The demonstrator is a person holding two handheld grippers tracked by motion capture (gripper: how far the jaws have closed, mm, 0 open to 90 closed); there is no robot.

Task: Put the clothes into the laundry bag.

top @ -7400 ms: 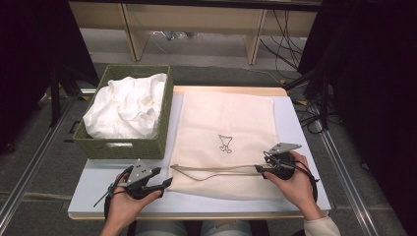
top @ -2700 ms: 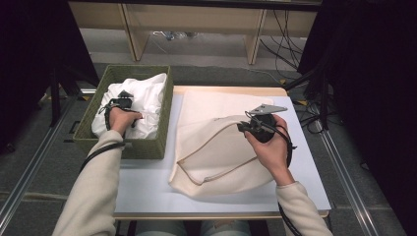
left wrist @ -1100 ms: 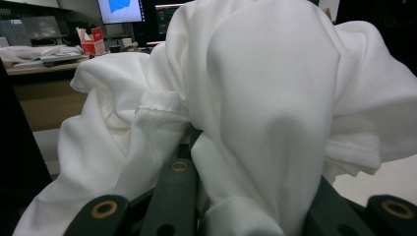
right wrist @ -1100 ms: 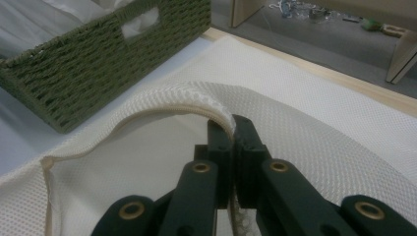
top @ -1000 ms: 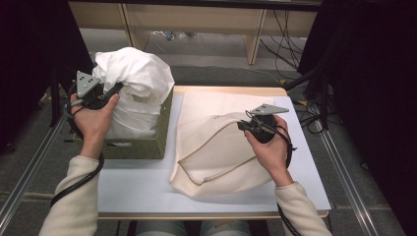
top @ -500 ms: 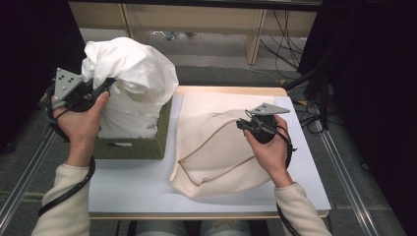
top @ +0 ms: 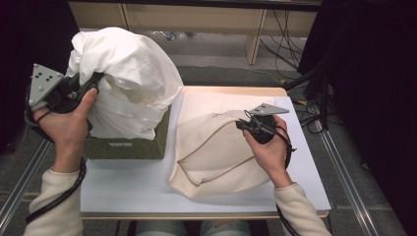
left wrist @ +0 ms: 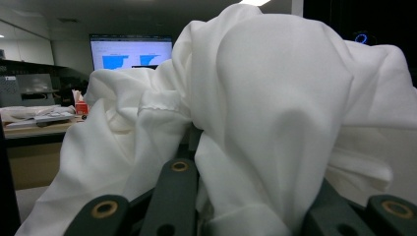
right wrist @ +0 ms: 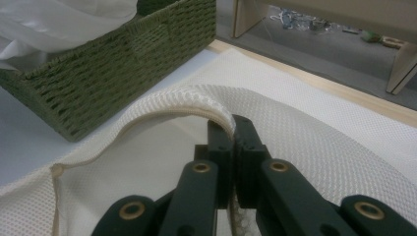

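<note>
A big bundle of white cloth point(top: 123, 83) hangs lifted above the green woven basket point(top: 128, 147), its lower part still in the basket. My left gripper point(top: 91, 83) is shut on the cloth's left side; in the left gripper view the white cloth point(left wrist: 255, 123) bulges between the jaws. A cream mesh bag point(top: 216, 147) lies on the white table point(top: 123, 182). My right gripper point(top: 246, 124) is shut on the bag's upper rim and holds its mouth lifted open; in the right gripper view the bag rim point(right wrist: 196, 105) is pinched between the jaws.
The basket point(right wrist: 108, 64) stands at the table's left, beside the bag. A wooden shelf frame point(top: 255, 29) and cables point(top: 305, 73) lie beyond the far edge. Metal rails point(top: 344, 182) run along both sides of the table.
My left gripper has moved up and to the left, drawing the white cloth higher out of the basket. The right gripper and the bag have stayed where they were.
</note>
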